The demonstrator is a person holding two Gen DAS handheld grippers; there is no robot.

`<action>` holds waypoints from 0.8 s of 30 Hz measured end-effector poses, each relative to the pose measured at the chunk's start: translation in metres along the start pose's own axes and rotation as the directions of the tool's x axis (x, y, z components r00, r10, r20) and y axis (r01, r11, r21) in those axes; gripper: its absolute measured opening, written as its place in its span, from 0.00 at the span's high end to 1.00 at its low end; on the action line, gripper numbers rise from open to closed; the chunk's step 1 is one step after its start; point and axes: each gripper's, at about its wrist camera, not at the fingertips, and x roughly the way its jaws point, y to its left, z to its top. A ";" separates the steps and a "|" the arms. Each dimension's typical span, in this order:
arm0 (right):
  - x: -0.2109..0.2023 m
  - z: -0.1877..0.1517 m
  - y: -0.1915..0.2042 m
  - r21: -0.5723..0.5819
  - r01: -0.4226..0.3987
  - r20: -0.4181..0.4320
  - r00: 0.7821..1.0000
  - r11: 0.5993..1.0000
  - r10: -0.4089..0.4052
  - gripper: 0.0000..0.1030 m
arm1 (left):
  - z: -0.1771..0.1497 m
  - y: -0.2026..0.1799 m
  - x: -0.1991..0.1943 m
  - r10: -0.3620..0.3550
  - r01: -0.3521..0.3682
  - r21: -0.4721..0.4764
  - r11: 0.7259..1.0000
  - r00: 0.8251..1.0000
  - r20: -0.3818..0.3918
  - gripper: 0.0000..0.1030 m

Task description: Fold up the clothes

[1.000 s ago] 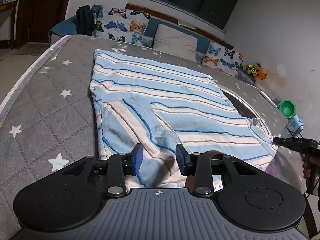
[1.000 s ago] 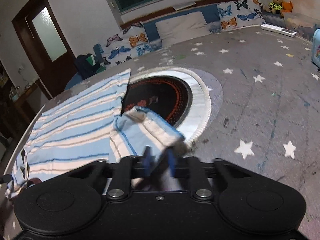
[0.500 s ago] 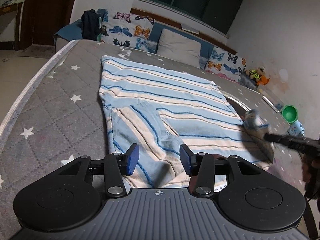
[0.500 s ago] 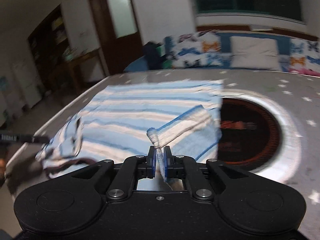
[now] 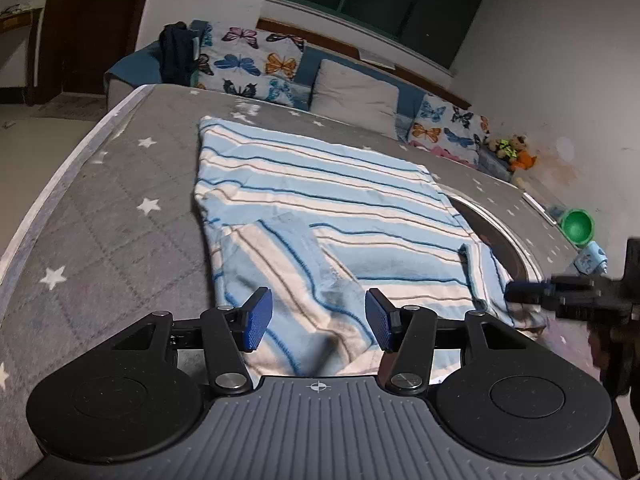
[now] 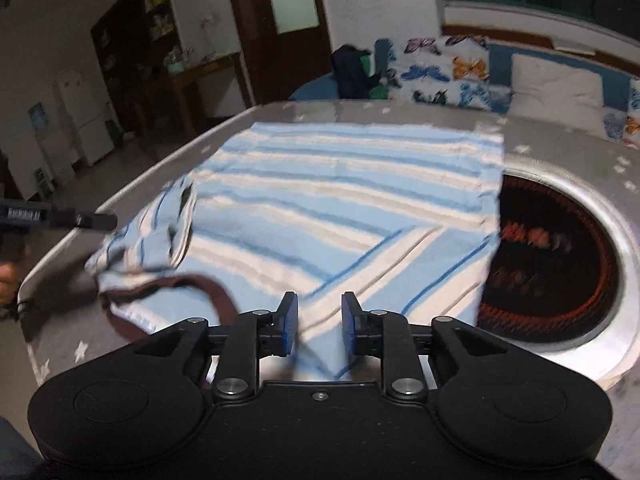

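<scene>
Your striped shirt [image 5: 320, 200] lies spread on the star-printed grey mattress [image 5: 100, 208], its far right corner hanging over the round dark-and-orange panel [image 6: 560, 260] set into that mattress.

Both sleeves are folded in over the shirt's body. The left gripper [image 5: 318, 320] has its jaws standing moderately wide and opening, with the left sleeve's cloth lying between the pads, untouched. The right gripper [image 6: 318, 328] has its jaws narrow but parting, the right sleeve's tip between them and no pad pressing on it that you can see.

Watch the release now. The right sleeve's tip sits right at the shirt's near edge; if cloth clings to a pad as you pull away, you'll likely drag the fold back open. Lift clear before you move sideways. Same on the left: that sleeve is rumpled near the collar, and a brush from a pad could bunch it further.

The dark brown neckline [image 6: 208, 292] curls up at the shirt's near edge, so the next fold may trap a ridge if you don't flatten it.

Writing: there's small white lettering on the side of the left gripper as the right wrist view catches it, too blurred to read. A small white tag near the neckline can't be read either.
</scene>
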 end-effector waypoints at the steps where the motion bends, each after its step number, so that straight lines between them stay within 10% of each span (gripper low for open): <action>1: 0.002 0.003 -0.002 -0.002 0.016 0.004 1.000 1.000 -0.016 0.75 | 0.002 -0.001 0.003 0.000 0.000 0.004 1.000 1.000 -0.005 0.49; 11: 0.055 0.012 -0.031 -0.018 0.114 -0.071 0.991 0.993 -0.115 0.75 | 0.008 0.003 0.044 0.006 -0.005 0.010 1.000 0.995 -0.100 0.49; 24: -0.014 -0.016 0.009 -0.292 -0.016 -0.144 0.989 0.956 -0.027 0.62 | -0.018 -0.022 0.000 -0.027 0.077 0.288 0.955 0.985 -0.173 0.49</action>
